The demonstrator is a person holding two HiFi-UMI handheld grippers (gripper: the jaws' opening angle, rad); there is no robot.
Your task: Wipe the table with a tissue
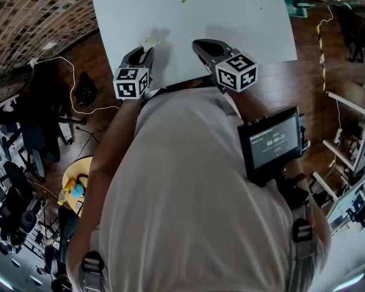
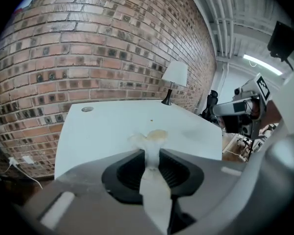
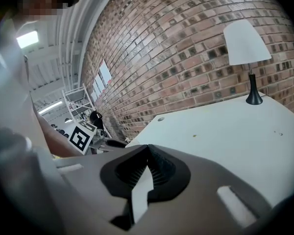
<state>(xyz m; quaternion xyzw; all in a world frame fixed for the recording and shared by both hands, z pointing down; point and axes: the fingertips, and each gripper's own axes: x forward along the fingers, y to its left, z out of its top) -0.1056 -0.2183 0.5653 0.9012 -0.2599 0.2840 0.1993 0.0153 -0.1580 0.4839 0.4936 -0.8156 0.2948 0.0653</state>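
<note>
Presently, left gripper (image 1: pixel 147 48) clamps a stained tissue (image 2: pixel 149 141) at the white table's (image 1: pixel 201 17) 7 o'clock edge, right gripper (image 1: pixel 201 44) closed and empty; likely risk: the thin pinch slipping or tearing under wiping pressure.

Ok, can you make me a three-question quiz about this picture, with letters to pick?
1. Where does the white-shaded lamp stand? A floor B shelf C flat white table
2. What colour is the brick wall? A red-brown B blue C green
3. The left gripper is: A open, empty B shut on a crumpled white tissue C shut on a spoon
Answers: C, its black base rests at the table's far edge; A, the bricks look red-brown; B, its jaws pinch the tissue.
</note>
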